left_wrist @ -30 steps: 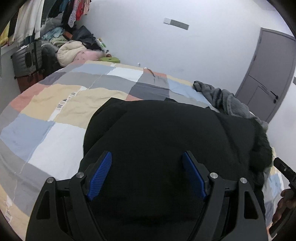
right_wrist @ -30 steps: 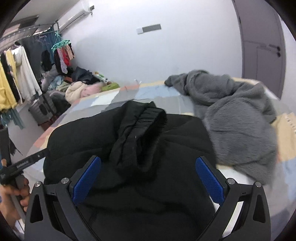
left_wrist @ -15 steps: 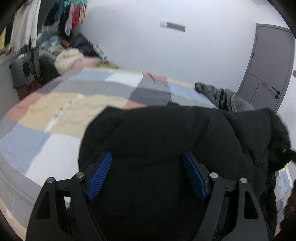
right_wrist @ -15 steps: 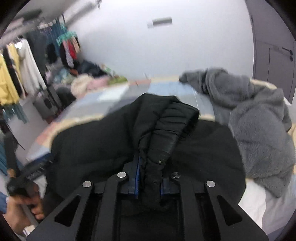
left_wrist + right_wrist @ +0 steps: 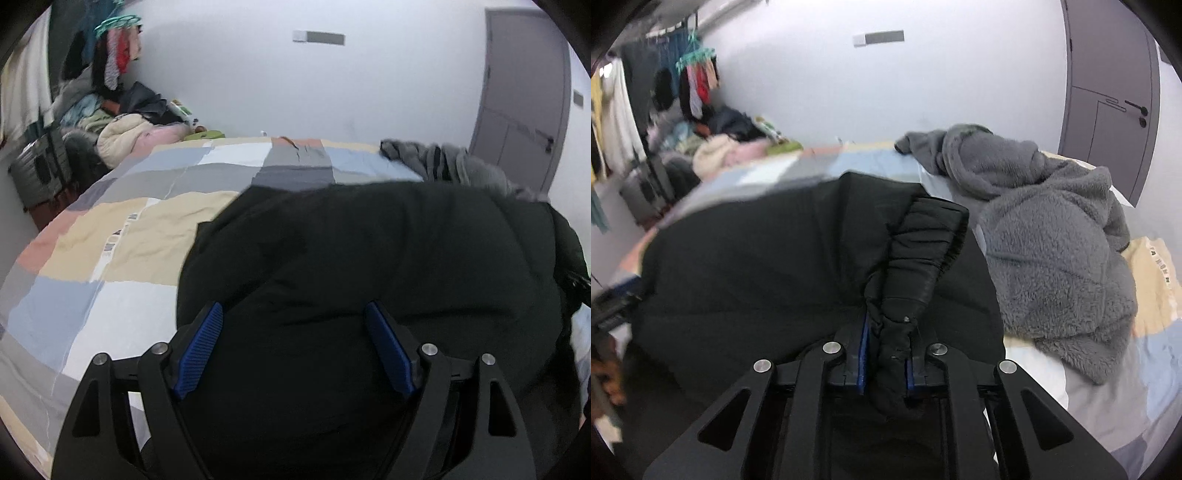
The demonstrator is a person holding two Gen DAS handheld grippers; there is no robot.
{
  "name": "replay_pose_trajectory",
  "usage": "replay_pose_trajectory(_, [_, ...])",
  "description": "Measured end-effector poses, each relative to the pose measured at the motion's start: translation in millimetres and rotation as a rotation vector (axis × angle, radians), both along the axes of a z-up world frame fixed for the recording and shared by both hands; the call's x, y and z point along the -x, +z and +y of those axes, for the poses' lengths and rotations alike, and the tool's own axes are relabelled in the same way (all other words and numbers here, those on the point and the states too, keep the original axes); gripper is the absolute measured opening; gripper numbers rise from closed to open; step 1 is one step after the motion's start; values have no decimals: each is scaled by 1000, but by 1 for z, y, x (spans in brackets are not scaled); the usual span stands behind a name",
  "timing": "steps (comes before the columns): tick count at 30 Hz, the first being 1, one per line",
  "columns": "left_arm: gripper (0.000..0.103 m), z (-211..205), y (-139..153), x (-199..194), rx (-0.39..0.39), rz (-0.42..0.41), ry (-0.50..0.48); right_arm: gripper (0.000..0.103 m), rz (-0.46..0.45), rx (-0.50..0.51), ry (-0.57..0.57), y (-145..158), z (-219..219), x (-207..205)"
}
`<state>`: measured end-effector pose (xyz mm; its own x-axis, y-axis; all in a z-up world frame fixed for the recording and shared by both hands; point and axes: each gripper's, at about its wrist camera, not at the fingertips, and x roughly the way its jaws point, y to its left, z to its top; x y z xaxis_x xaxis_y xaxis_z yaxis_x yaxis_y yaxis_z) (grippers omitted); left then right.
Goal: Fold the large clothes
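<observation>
Sleeve cuff (image 5: pixel 916 251) of black jacket (image 5: pixel 388 266), loose a second ago, now pinched in right tool (image 5: pixel 886 365); left tool (image 5: pixel 295 347) gapes above the rumpled body.

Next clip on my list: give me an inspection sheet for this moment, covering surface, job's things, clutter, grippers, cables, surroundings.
Surface: bed with a patchwork cover, partly bare on the left.
Job's things: black jacket spread over the near part of the bed; its gathered sleeve lifted toward the right gripper.
Clutter: grey fleece garment crumpled on the bed to the right of the jacket.
Grippers: left gripper open above the jacket, pads not pressing on it; right gripper shut on the sleeve end.
Cables: nothing seen.
Surroundings: white wall, grey door, hanging clothes and a pile of clothes in the far left corner.
</observation>
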<state>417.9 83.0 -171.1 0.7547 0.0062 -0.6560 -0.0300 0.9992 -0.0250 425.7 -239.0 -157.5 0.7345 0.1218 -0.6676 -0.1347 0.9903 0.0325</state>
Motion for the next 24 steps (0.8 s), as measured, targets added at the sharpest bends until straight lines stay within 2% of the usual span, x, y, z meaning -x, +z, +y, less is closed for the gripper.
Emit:
replay_pose_trajectory(11, [81, -6, -23, -32, -61, 88, -10, 18, 43, 21, 5, -39, 24, -34])
replay_pose_trajectory(20, [84, -6, -36, -41, -47, 112, -3, 21, 36, 28, -5, -51, 35, -46])
replay_pose_trajectory(22, [84, -5, -32, -37, -41, 103, 10, 21, 51, -3, -38, -45, 30, -41])
replay_pose_trajectory(24, [84, 0, -23, -30, -25, 87, 33, 22, 71, -75, -80, -35, 22, -34])
